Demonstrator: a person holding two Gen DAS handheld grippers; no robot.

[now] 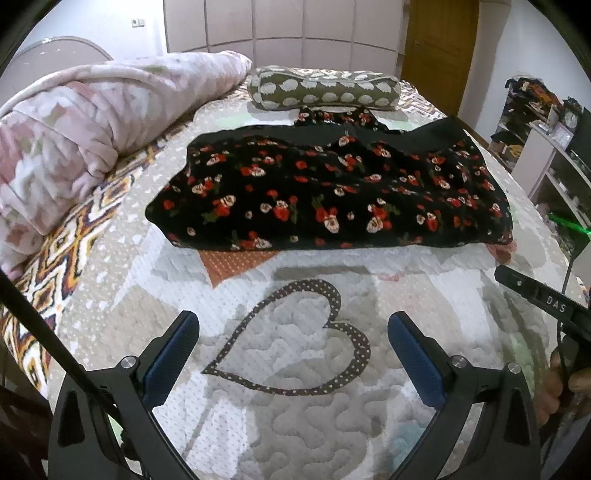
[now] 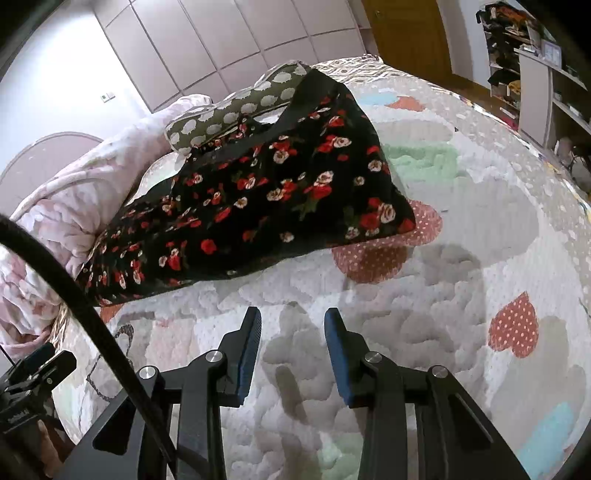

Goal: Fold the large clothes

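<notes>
A bed takes up most of both views, covered by a pale quilt [image 1: 306,417] stitched in a wavy pattern with patches of grey, green, blue and red dotted hearts. One large heart outline [image 1: 295,339] in brown dotted cloth lies on the quilt between the left gripper's fingers. Along the bed's left side the quilt has a band of orange, brown and white diamonds.

Behind the bed stands a wardrobe [image 1: 280,29] of flat pale pink panels, with a white wall to its left and a brown wooden door [image 1: 439,48] to its right. Open shelves [image 2: 532,62], crowded with small things, line the room's right side.

A rolled pink blanket [image 1: 92,136] lies along the bed's left side. The dress [image 1: 332,195], black with red and cream roses, lies folded across the middle of the bed, its plain black band on the far side, and it covers part of a red dotted patch. Just beyond it, at the far end of the bed, sits an olive pillow [image 1: 325,92] with white spots; the dress's far edge reaches it.

The left gripper [image 1: 293,354] is spread wide and holds nothing, poised over the quilt short of the dress. The right gripper [image 2: 293,350] has its fingers parted by a narrower gap, also empty, near the dress's nearest corner but apart from it.
</notes>
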